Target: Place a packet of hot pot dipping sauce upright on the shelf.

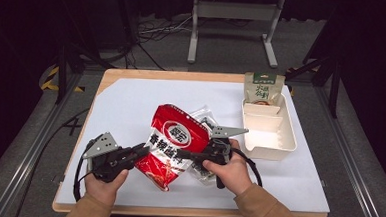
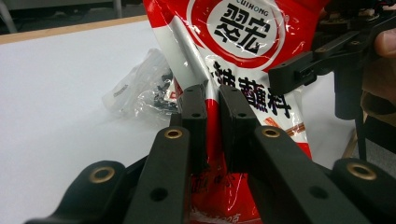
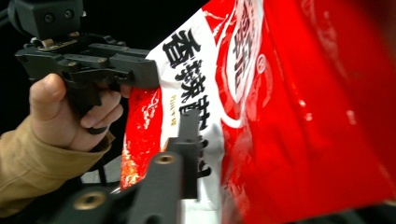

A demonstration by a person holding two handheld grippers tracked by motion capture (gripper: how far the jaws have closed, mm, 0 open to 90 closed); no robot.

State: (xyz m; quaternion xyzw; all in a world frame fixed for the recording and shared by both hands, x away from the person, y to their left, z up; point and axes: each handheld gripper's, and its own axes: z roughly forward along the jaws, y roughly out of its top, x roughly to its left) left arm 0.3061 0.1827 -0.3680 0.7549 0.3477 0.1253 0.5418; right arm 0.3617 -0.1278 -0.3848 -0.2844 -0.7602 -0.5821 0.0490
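Note:
A red and white snack bag with black printed characters is held tilted above the white table sheet, between both grippers. My left gripper is shut on the bag's lower left edge; in the left gripper view its pads pinch the bag between them. My right gripper grips the bag's right edge. In the right gripper view one jaw presses flat on the bag's printed face and the other jaw is hidden behind the bag.
A clear packet with dark contents lies just behind the bag. A white divided tray sits at the right, with a green pouch leaning in its far compartment. A metal frame stands beyond the table's far edge.

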